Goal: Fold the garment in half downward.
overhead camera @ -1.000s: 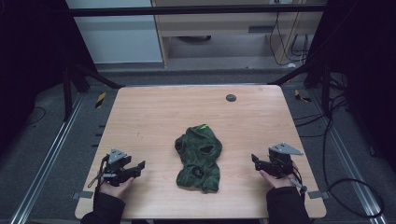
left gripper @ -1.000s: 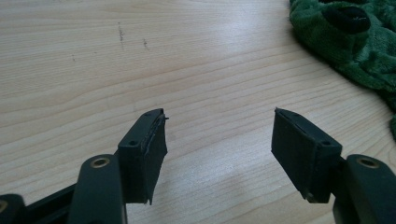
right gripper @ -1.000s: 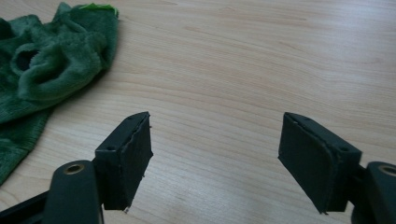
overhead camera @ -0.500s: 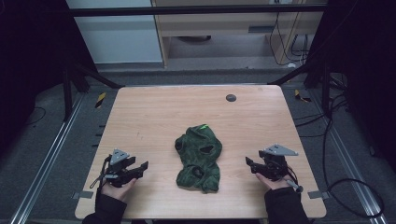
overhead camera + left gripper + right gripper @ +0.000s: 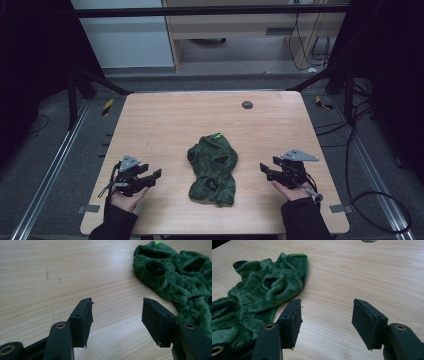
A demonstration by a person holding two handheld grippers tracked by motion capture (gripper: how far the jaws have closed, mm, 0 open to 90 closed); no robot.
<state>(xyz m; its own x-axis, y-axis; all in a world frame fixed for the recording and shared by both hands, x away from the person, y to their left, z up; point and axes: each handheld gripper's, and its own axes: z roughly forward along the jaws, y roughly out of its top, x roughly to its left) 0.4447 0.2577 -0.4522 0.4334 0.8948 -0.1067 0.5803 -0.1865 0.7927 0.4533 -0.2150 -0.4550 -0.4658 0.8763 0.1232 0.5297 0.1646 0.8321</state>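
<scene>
A crumpled dark green plush garment [image 5: 213, 169] lies on the light wooden desk [image 5: 190, 120], slightly toward 6 o'clock of the desk's centre, its long axis running roughly from 12 to 6 o'clock. Its pile is short and fuzzy, and the fabric is bunched into soft folds; several dark openings show in it, two near the 12 o'clock end in the left gripper view [image 5: 180, 277] and one rimmed by a rolled fold in the right gripper view [image 5: 262, 290]. A small bright green tab [image 5: 217, 135] sits at the garment's 12 o'clock edge, also seen at the top of the folds in the right gripper view [image 5: 298, 256]. The left gripper [image 5: 149, 177] is held low over the desk at 9 o'clock of the garment, well apart from it, with its jaws spread wide and nothing between them; in its own view [image 5: 116, 315] bare wood shows through the gap and the garment lies at the upper right. The right gripper [image 5: 264, 170] is held at 3 o'clock of the garment, near but not touching it, its jaws likewise wide apart and empty; in its own view [image 5: 325, 315] the garment lies at the left, beside the left jaw. Each gripper is carried in a hand, the left hand [image 5: 126, 199] and the right hand [image 5: 290, 190], both entering from the desk's 6 o'clock edge. A small dark round disc [image 5: 247, 104] is on the desk toward 12 o'clock, well apart from the garment.
</scene>
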